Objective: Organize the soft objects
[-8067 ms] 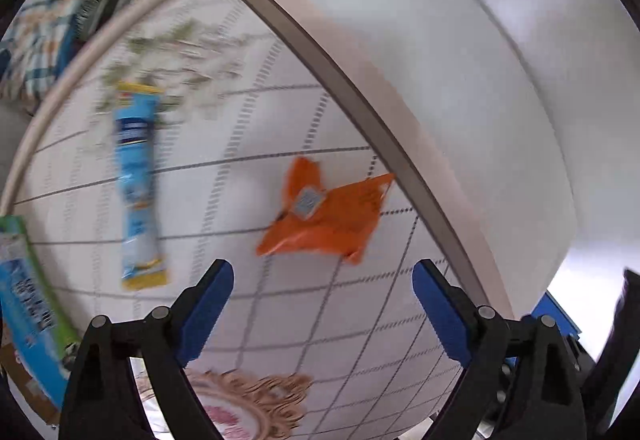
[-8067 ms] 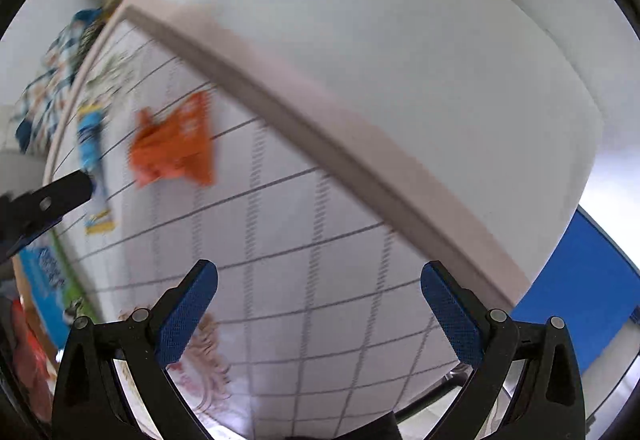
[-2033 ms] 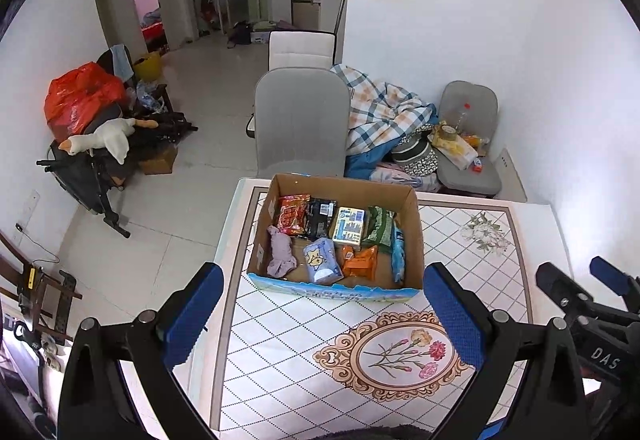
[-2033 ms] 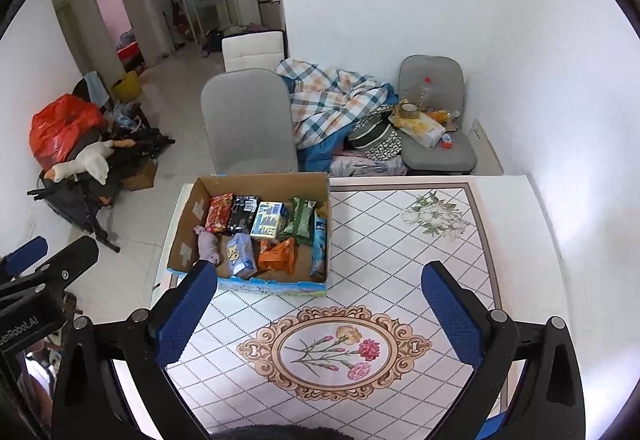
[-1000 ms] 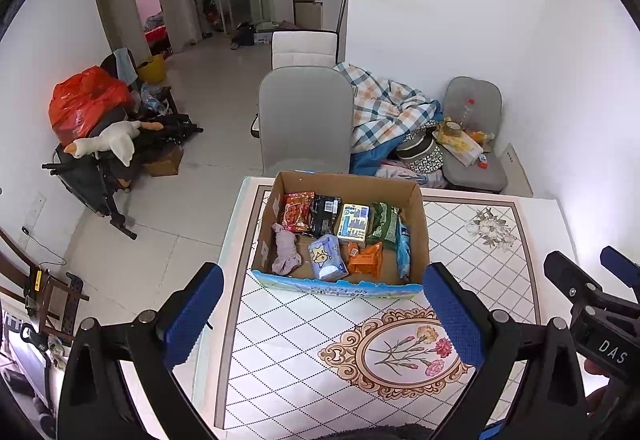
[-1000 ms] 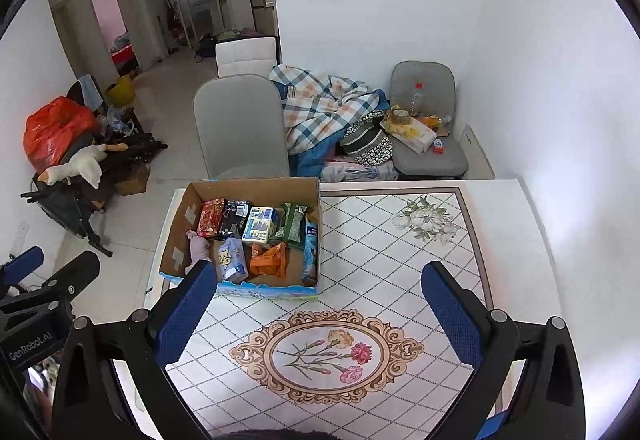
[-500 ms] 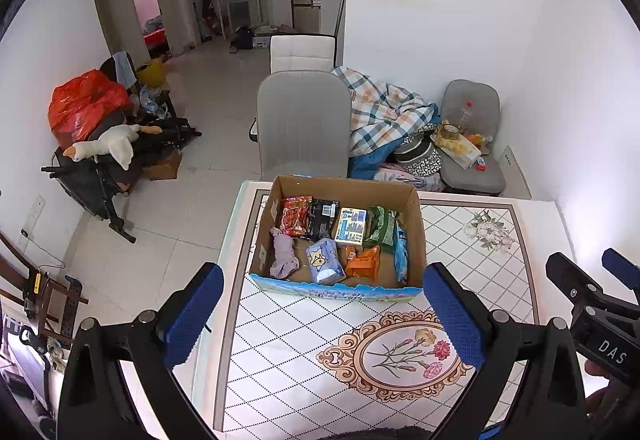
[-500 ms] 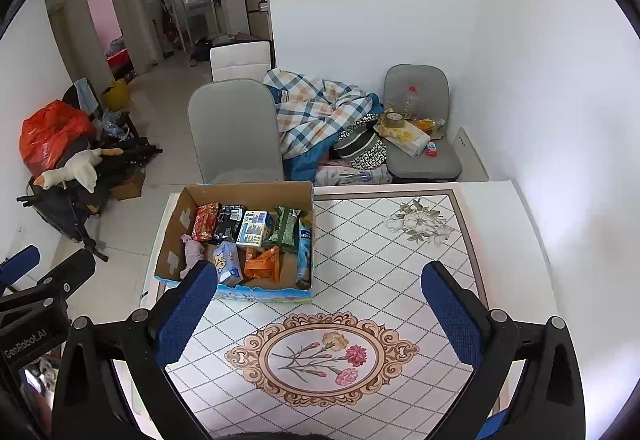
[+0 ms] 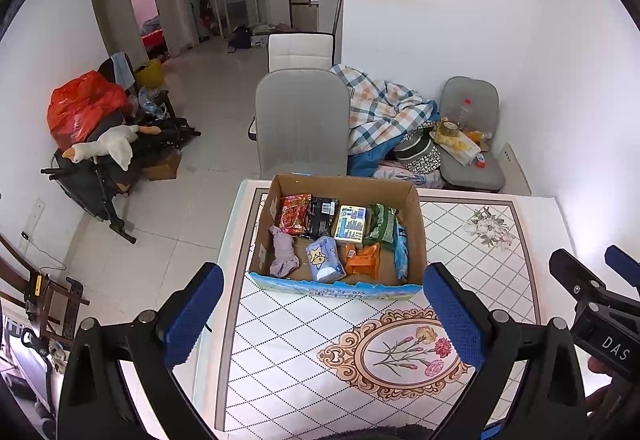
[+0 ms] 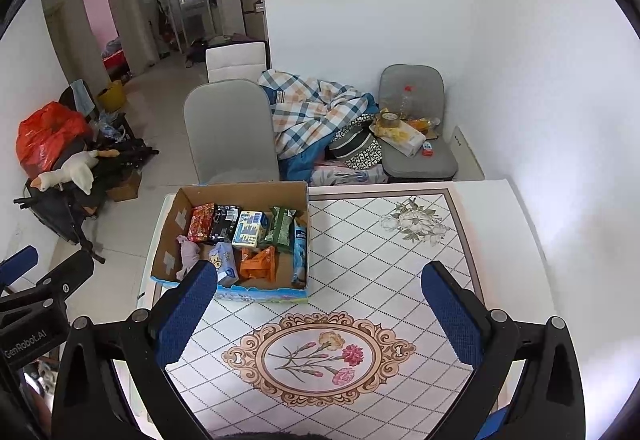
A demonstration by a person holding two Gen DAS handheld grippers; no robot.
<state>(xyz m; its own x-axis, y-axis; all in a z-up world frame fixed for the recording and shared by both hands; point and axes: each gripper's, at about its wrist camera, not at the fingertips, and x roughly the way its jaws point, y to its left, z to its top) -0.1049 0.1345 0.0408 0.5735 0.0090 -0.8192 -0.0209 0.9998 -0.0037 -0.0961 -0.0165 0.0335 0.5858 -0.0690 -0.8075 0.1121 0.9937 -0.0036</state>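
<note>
Since 8.1 s ago both cameras have pulled back from close over the tabletop to a high view; orange packet (image 9: 362, 259) and blue stick pack (image 9: 400, 248), then loose on the table (image 9: 500, 264), now lie in the cardboard box (image 9: 416, 236) with the other soft packets. Left gripper (image 9: 326, 314) and right gripper (image 10: 320, 314) hover above, jaws spread, empty; sorting judged complete.
</note>
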